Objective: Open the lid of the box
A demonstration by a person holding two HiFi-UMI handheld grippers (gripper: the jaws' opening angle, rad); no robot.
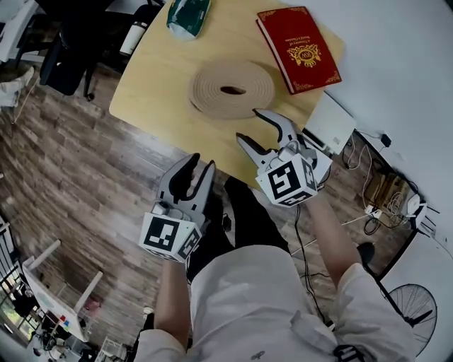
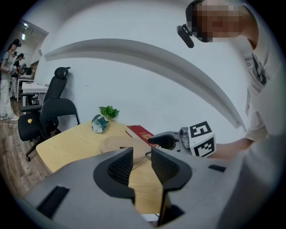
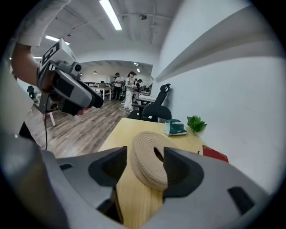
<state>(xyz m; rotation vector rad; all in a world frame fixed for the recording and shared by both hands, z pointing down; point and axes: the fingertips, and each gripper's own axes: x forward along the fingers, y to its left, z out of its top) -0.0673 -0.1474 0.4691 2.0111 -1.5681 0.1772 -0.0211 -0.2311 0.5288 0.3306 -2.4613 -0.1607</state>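
Holding both tools short of the table (image 1: 152, 81), you have nothing in either one. The right tool (image 1: 249, 124) stands wide, with its jaws well apart over the near edge; the right gripper view shows only the woven ring (image 3: 149, 159) beyond them, not touched. The left tool (image 1: 202, 161) hangs lower, off the table and above the floor, with a narrow gap between its jaws and nothing in it.

The red box (image 1: 283, 28) lies flat at the far right corner of the table, just beyond the woven ring and well apart from both tools. Its lid (image 1: 306, 55) looks shut. A green packet (image 1: 188, 15) sits at the far edge, clear of your path.

Judging by its looks, the box is flat, stiff and book-like, probably light, with a smooth cover that may slip on the wood. The lid likely hinges along 1 long side, though you cannot tell which from here. Take the free long edge with 1 tool, pinching only the thin lid near its middle, and press the base down with the other so the whole box does not lift or skid.
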